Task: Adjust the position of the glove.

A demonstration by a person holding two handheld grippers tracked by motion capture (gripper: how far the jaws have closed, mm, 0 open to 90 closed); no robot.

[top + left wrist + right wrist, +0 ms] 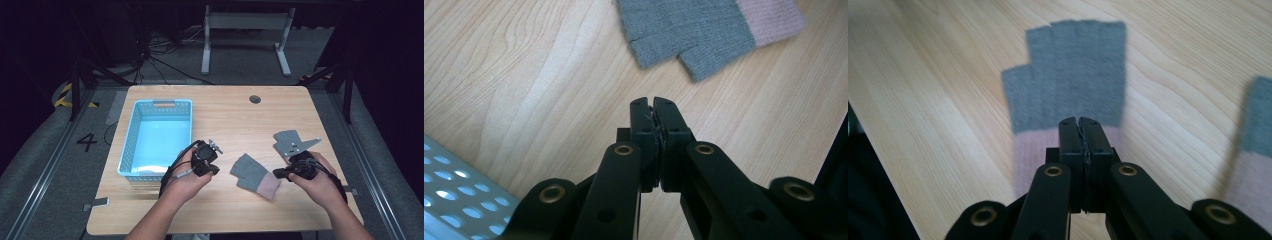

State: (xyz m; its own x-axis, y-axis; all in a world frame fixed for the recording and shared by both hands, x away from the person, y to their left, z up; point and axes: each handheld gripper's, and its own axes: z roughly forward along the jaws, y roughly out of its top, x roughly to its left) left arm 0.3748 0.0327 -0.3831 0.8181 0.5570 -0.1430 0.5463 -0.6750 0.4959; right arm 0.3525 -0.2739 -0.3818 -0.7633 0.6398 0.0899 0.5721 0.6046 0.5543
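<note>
A grey fingerless glove with a pink cuff (254, 175) lies flat on the wooden table (225, 115) between my two grippers. My left gripper (215, 170) is just left of it and shut with nothing in it; its closed tips (653, 100) stop short of the glove's finger ends (684, 35). My right gripper (277, 173) is at the cuff end. Its jaws (1079, 120) are shut over the line between the grey part (1073, 75) and the pink cuff, with nothing seen between them. A second glove (1258, 130) lies off to that gripper's right.
A light blue perforated basket (131, 135) stands on the left part of the table, close to my left hand; its corner (454, 195) is beside the left jaws. A round cable hole (255, 99) sits near the far edge. Bare wood spans the table's middle and back.
</note>
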